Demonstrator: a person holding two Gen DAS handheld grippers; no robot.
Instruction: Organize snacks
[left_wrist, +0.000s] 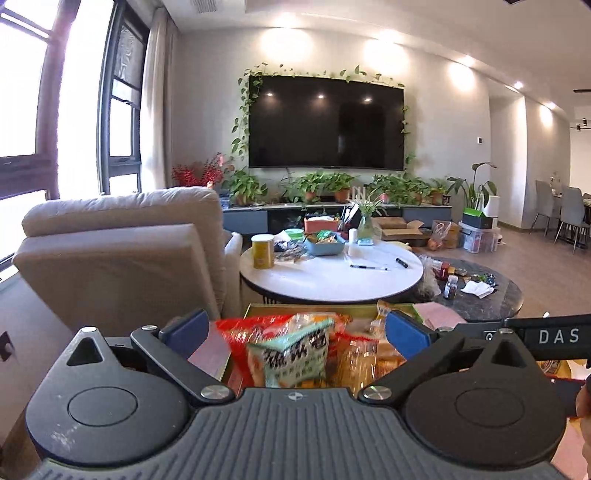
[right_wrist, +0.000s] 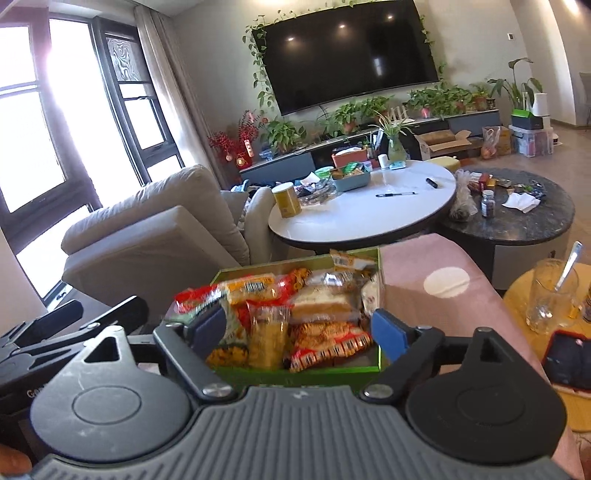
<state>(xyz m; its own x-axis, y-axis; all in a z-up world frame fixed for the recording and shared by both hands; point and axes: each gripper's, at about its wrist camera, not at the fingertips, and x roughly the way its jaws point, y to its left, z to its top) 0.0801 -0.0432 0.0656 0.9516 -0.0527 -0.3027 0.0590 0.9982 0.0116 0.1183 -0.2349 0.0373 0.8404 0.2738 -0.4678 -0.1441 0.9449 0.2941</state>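
Note:
A green box (right_wrist: 332, 373) full of snack packets sits on a pink-covered surface (right_wrist: 436, 295). In the right wrist view it holds red, orange and yellow packets and a wrapped bread (right_wrist: 321, 306). My right gripper (right_wrist: 299, 330) is open, its blue pads straddling the box's near end, holding nothing. In the left wrist view my left gripper (left_wrist: 295, 330) is open above the same box (left_wrist: 258, 308); a teal-and-white packet (left_wrist: 295, 350) stands between the pads, touching neither. The right gripper's body (left_wrist: 546, 338) shows at the right.
A beige sofa (left_wrist: 122, 254) stands left of the box. Beyond are a white round table (left_wrist: 332, 273) with a yellow can (left_wrist: 263, 251) and a blue basket, and a dark round table (right_wrist: 517, 218). A glass with a spoon (right_wrist: 550, 295) and a phone (right_wrist: 569, 360) sit at right.

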